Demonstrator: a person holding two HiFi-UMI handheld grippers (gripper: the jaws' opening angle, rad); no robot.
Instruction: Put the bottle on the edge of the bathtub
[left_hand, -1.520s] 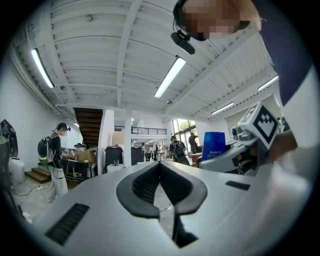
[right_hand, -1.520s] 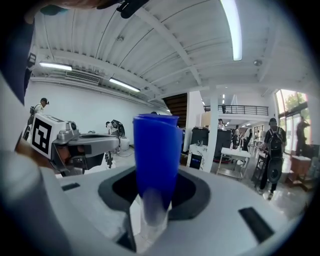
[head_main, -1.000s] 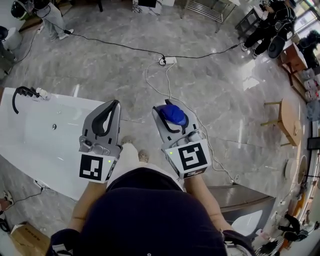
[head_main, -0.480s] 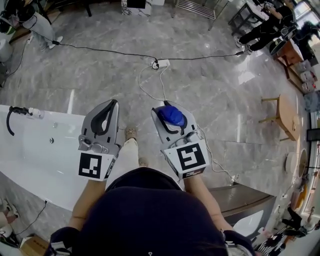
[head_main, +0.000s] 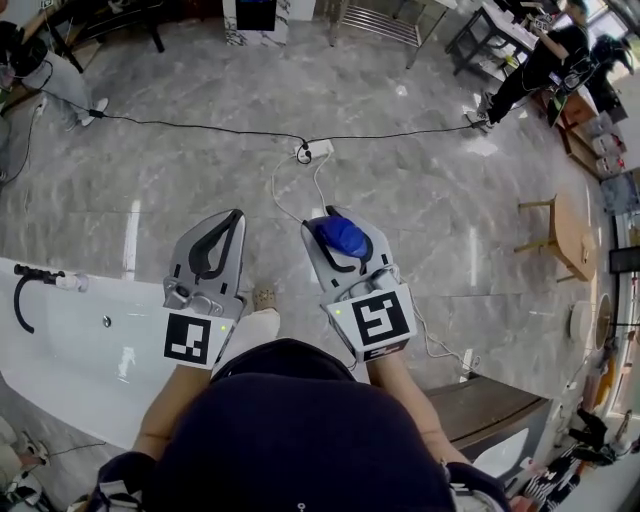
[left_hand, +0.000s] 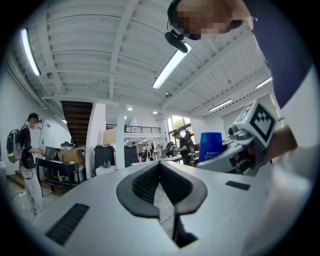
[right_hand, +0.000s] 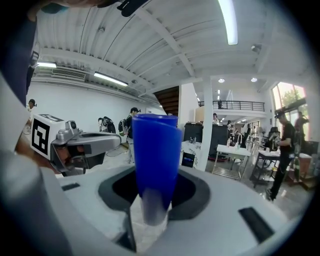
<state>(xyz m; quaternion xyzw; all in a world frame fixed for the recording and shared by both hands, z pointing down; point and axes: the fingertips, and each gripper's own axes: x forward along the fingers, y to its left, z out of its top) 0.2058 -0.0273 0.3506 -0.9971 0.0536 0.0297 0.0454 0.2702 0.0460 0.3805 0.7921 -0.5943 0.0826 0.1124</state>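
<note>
A blue bottle (head_main: 342, 236) stands between the jaws of my right gripper (head_main: 332, 214), which is shut on it. In the right gripper view the blue bottle (right_hand: 155, 155) rises upright from the right gripper (right_hand: 151, 202). Beside it, my left gripper (head_main: 233, 217) is shut with nothing in it, and the left gripper view shows its tips (left_hand: 160, 164) meeting. Both are held level over the grey marble floor. The white bathtub (head_main: 60, 345) lies at the lower left, with a black faucet (head_main: 22, 292) on its rim. The left gripper hangs just past the tub's right edge.
A power strip (head_main: 305, 152) and trailing cables lie on the floor ahead. The person's shoe (head_main: 265, 298) shows between the grippers. A round wooden table (head_main: 572, 235) stands at the right and a grey bench (head_main: 480, 400) at the lower right. People (head_main: 535, 55) stand far off.
The floor, power strip and bathtub have slid down and left in the head view as the person walks forward. Both grippers keep their pose, with the bottle still held.
</note>
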